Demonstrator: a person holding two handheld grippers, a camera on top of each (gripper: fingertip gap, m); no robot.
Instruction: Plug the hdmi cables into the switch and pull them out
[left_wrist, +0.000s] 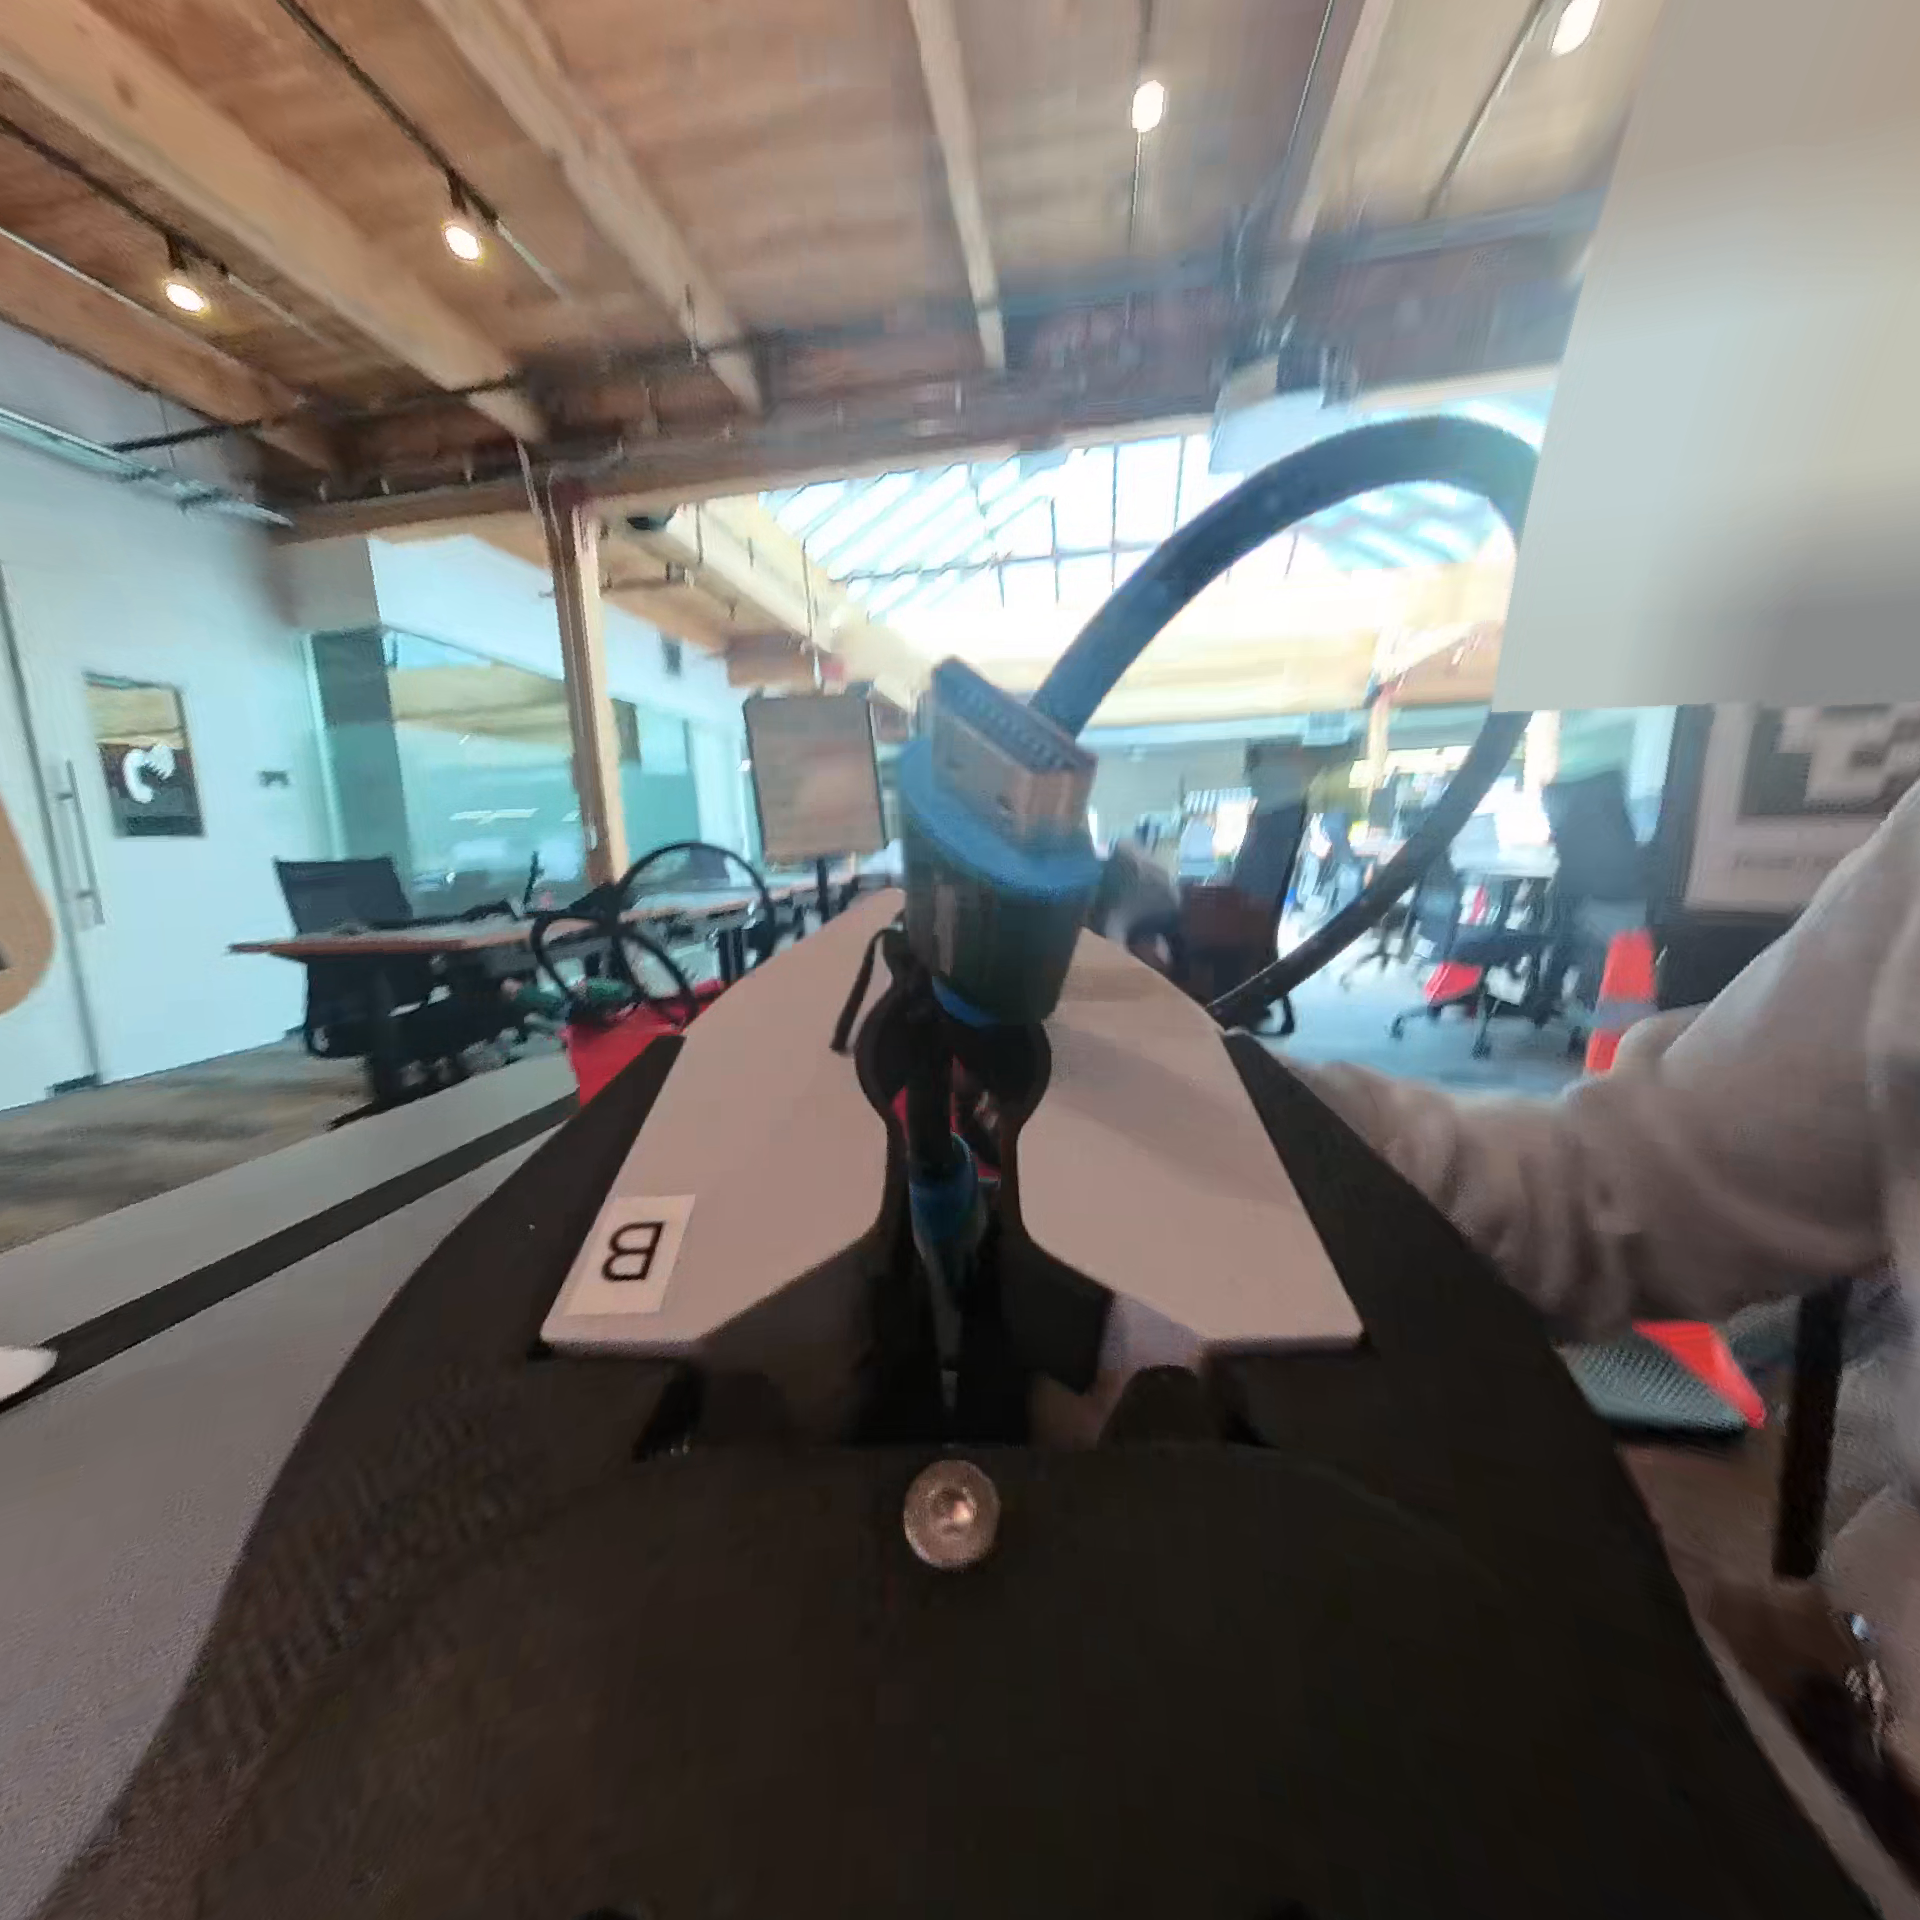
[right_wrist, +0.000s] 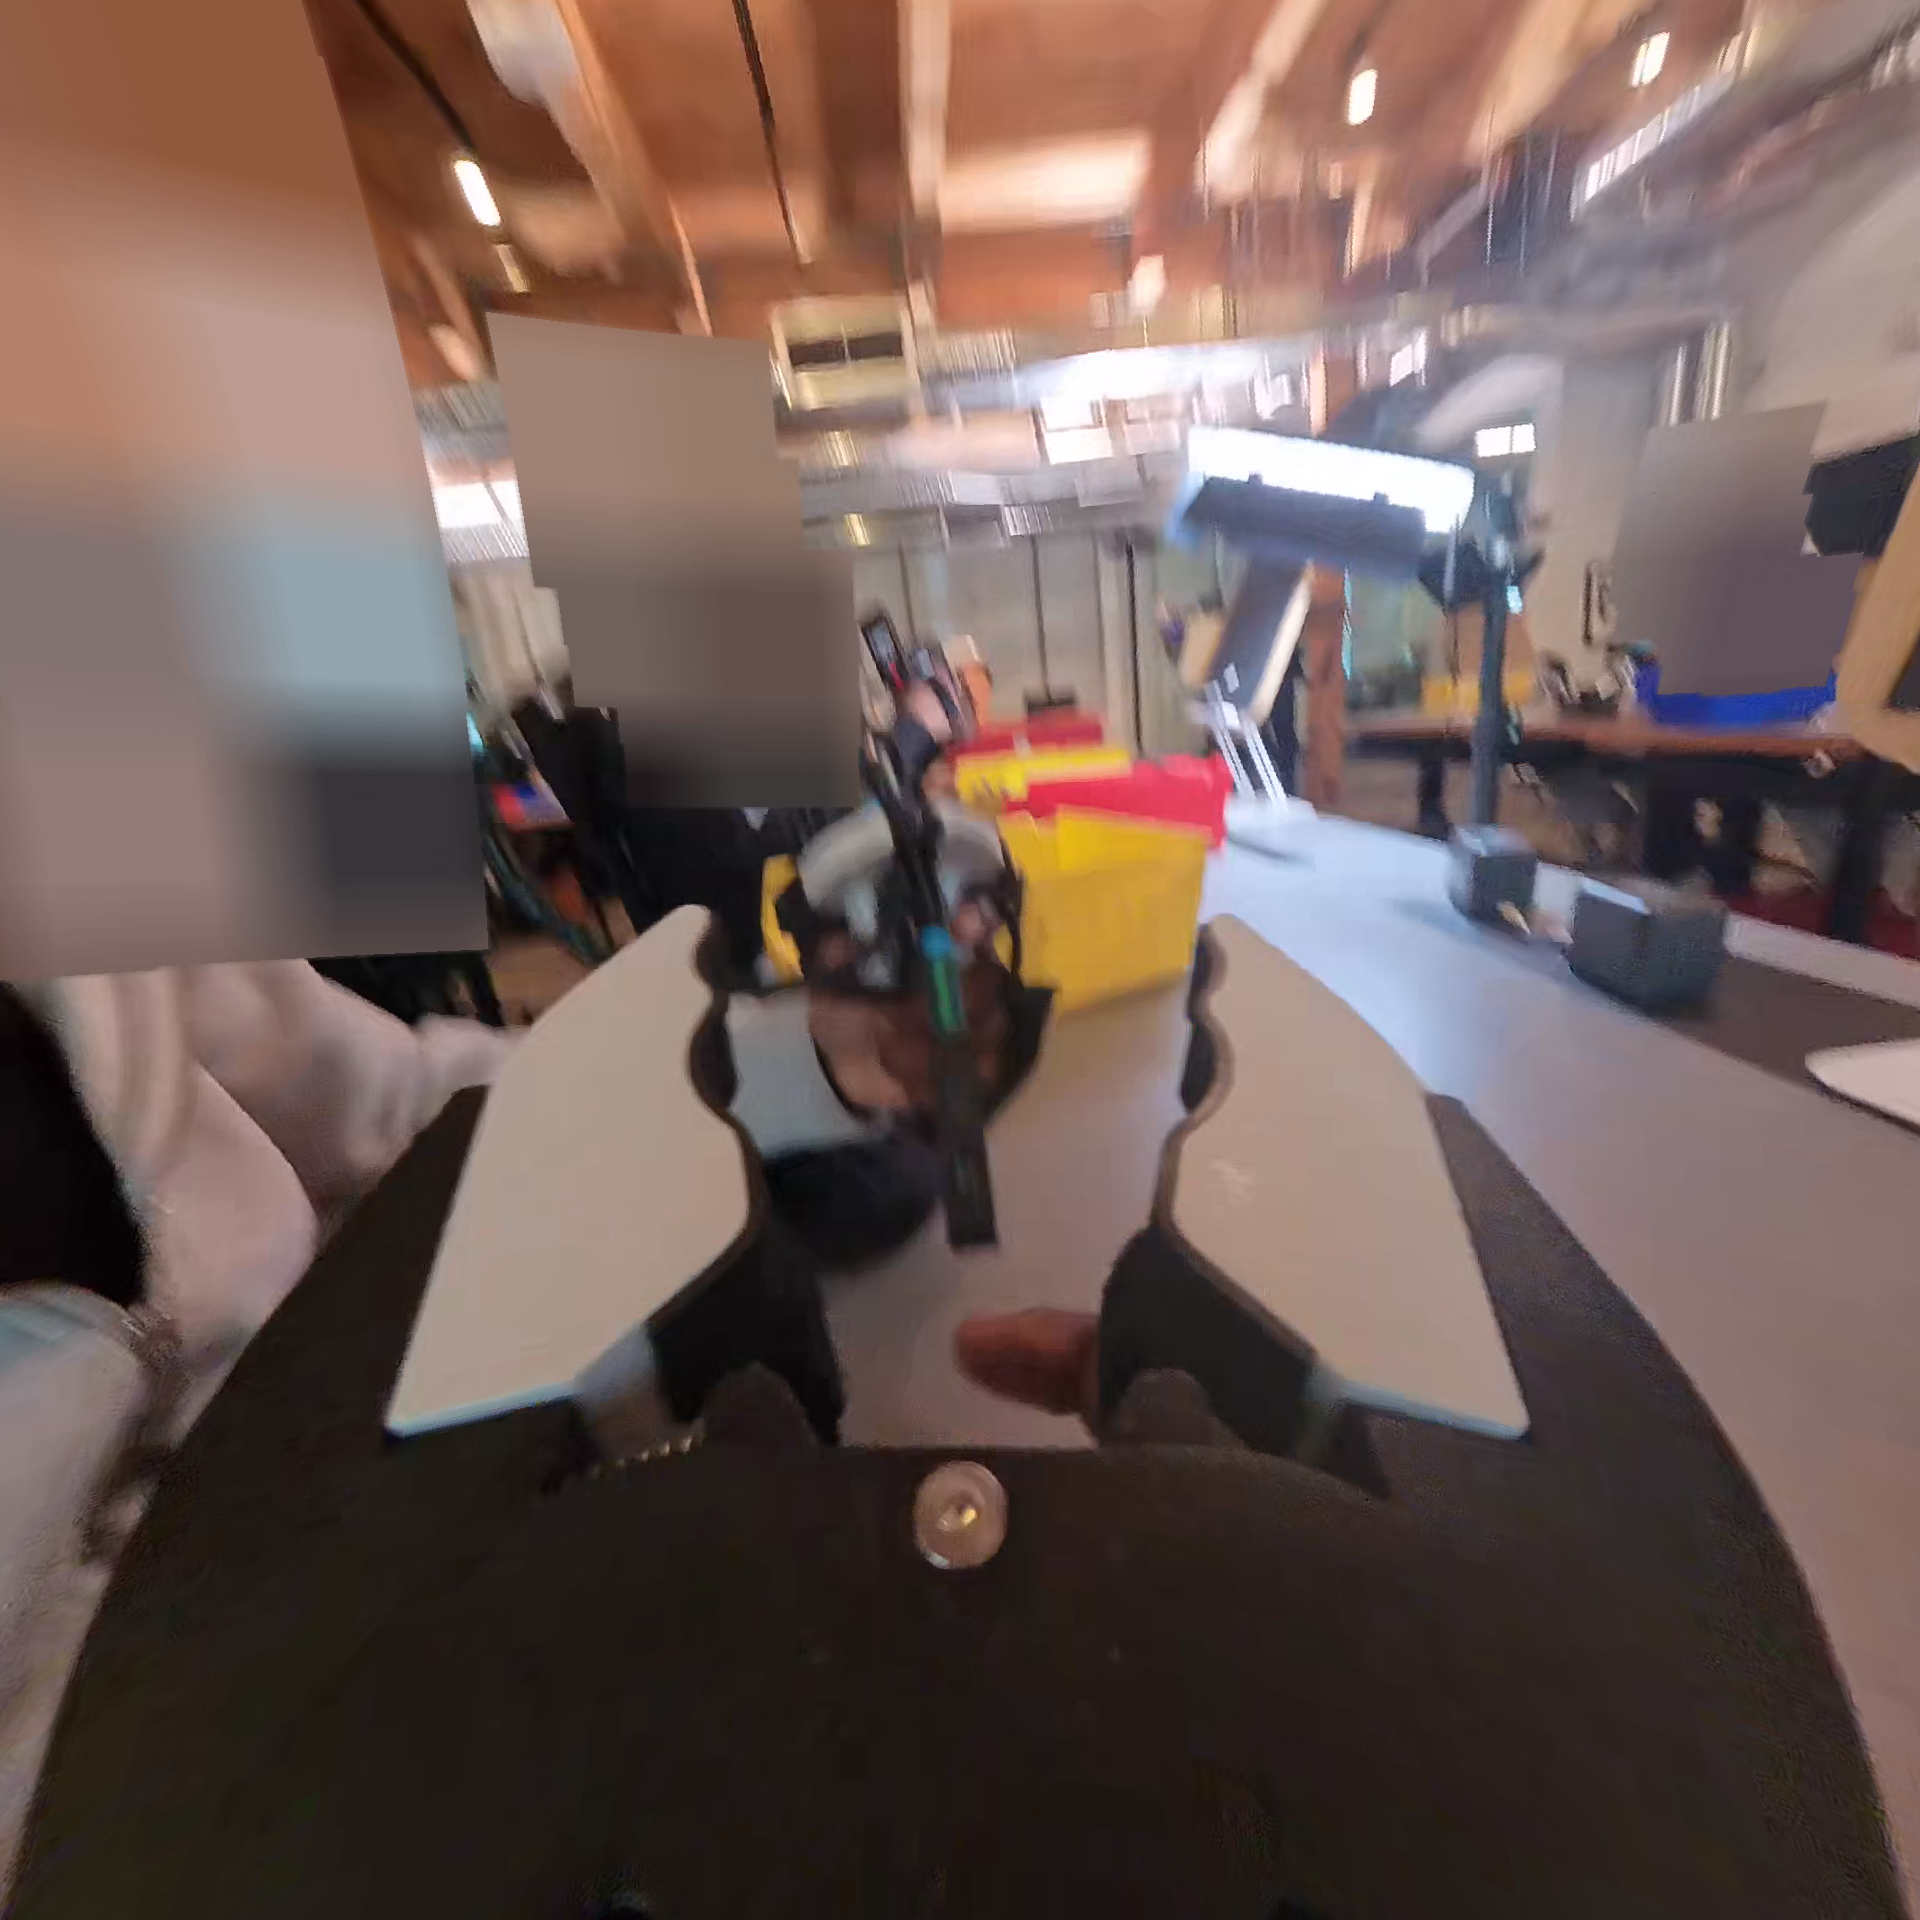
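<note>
Left tool (left_wrist: 961, 997): clamped on the HDMI cable (left_wrist: 1226, 623) below its plug (left_wrist: 987, 862) — plug may tilt, missing the port.
Right tool (right_wrist: 956, 997): fingers spread, empty.
Switch: not visible — alignment risk.

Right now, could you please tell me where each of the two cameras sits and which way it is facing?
Left wrist view: behind the left gripper, looking along its shut grey fingers, tilted up across an office; they clamp the black-and-blue HDMI cable; a pale sleeve shows at right.
Right wrist view: behind the right gripper, looking along open grey fingers over a grey tabletop towards yellow and red bins; a fingertip peeks between them.
Shared: the left gripper holding the cable appears blurred ahead in the right view.
</note>
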